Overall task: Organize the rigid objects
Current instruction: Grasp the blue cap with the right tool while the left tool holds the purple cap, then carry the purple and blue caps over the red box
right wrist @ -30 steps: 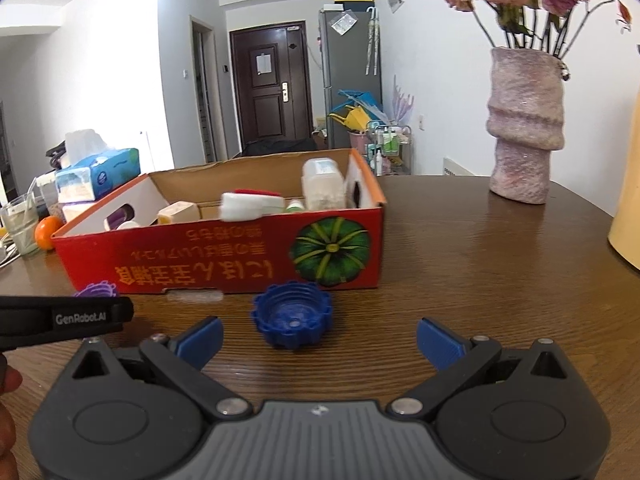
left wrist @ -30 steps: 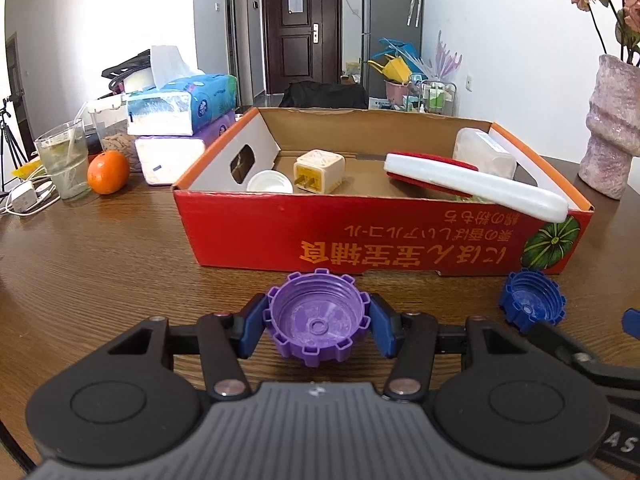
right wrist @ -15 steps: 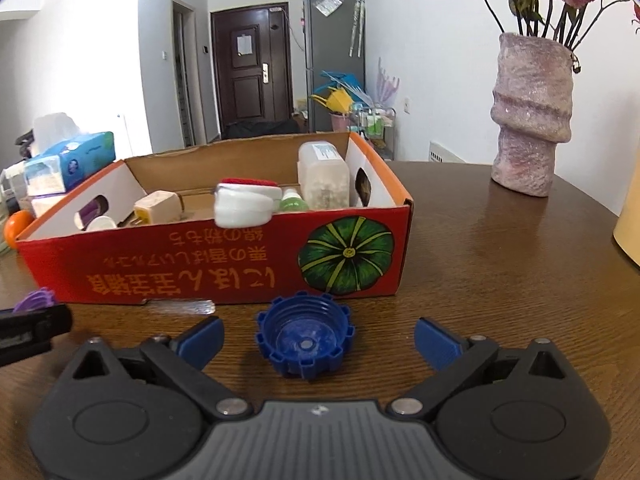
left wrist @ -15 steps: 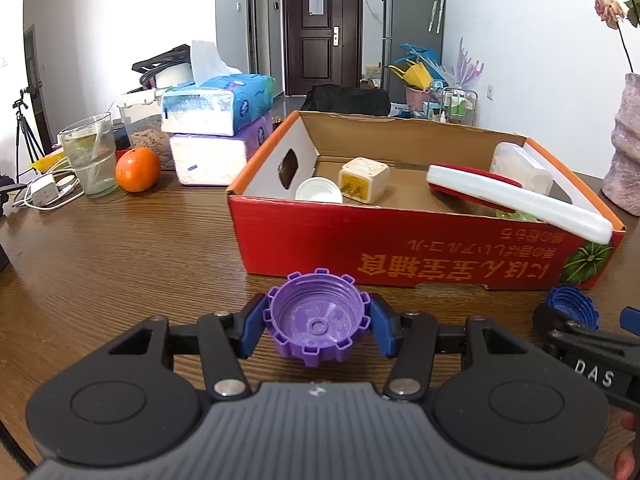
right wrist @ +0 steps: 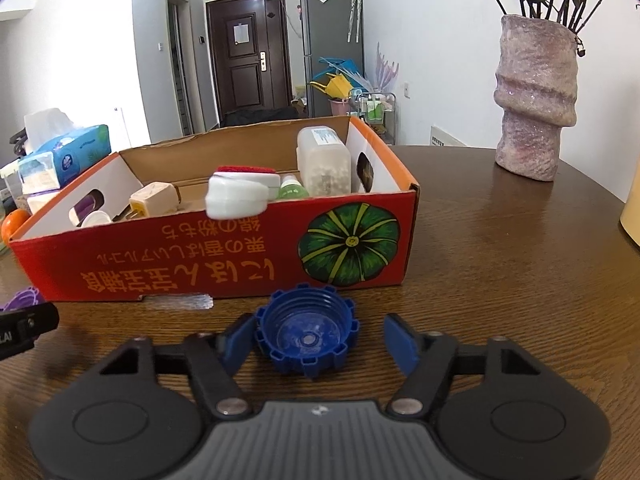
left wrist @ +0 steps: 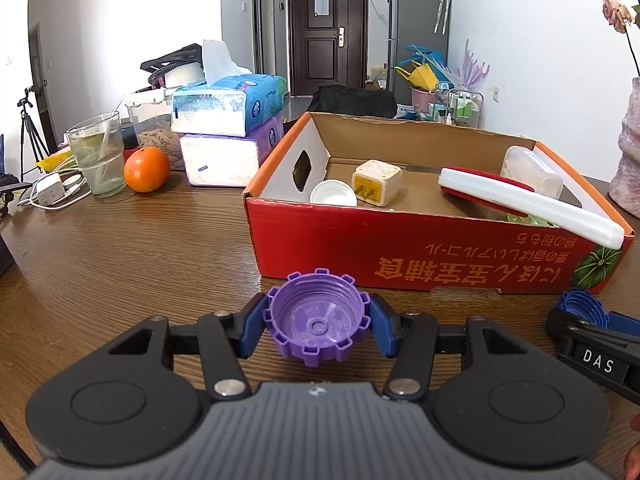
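Note:
A purple toothed cap (left wrist: 316, 320) sits open side up between the blue pads of my left gripper (left wrist: 316, 326), which is shut on it just above the wooden table. A blue toothed cap (right wrist: 306, 330) rests on the table between the fingers of my right gripper (right wrist: 320, 340). Those jaws are closing: the left pad (right wrist: 240, 338) touches the cap, while the right pad (right wrist: 400, 344) stands a small gap away. Behind both caps stands the red cardboard box (right wrist: 200, 264) (left wrist: 400, 256). The blue cap (left wrist: 582, 308) also shows at the right edge of the left wrist view.
The box holds a white lid (left wrist: 333, 194), a cream plug adapter (left wrist: 376, 182), a white and red brush (left wrist: 520, 204) and a clear container (right wrist: 322, 160). Tissue packs (left wrist: 224, 136), an orange (left wrist: 146, 170) and a glass (left wrist: 96, 152) stand at the left. A pink vase (right wrist: 536, 108) stands at the right.
My right gripper's jaws have narrowed from wide open to close around the blue cap. My left gripper has shifted a little left with the purple cap still in it.

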### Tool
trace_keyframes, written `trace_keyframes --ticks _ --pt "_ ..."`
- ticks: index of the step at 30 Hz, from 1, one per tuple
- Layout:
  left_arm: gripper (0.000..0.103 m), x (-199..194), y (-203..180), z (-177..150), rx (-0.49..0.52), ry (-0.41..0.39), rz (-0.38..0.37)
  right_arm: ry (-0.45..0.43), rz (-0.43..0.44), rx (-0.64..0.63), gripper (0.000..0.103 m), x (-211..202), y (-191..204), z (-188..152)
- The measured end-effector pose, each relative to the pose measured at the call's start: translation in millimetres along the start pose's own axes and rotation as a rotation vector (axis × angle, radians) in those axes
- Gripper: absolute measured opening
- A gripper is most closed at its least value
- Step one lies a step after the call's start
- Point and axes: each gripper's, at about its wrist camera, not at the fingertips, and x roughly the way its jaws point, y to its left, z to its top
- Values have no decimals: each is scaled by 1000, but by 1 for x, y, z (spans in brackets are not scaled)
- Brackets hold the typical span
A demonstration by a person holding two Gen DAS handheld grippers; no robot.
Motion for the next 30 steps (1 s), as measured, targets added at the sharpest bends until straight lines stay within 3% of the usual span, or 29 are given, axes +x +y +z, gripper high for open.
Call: trace_keyframes --ticks 2,20,30 --pt "55 0 0 0 0 0 1 -4 7 -6 52 -1 -1 0" --pt "55 -9 0 3 -1 -13 -15 -72 85 -82 52 -34 18 -7" --pt "55 -27 1 8 9 -62 -24 -142 153 -142 52 -64 33 -9"
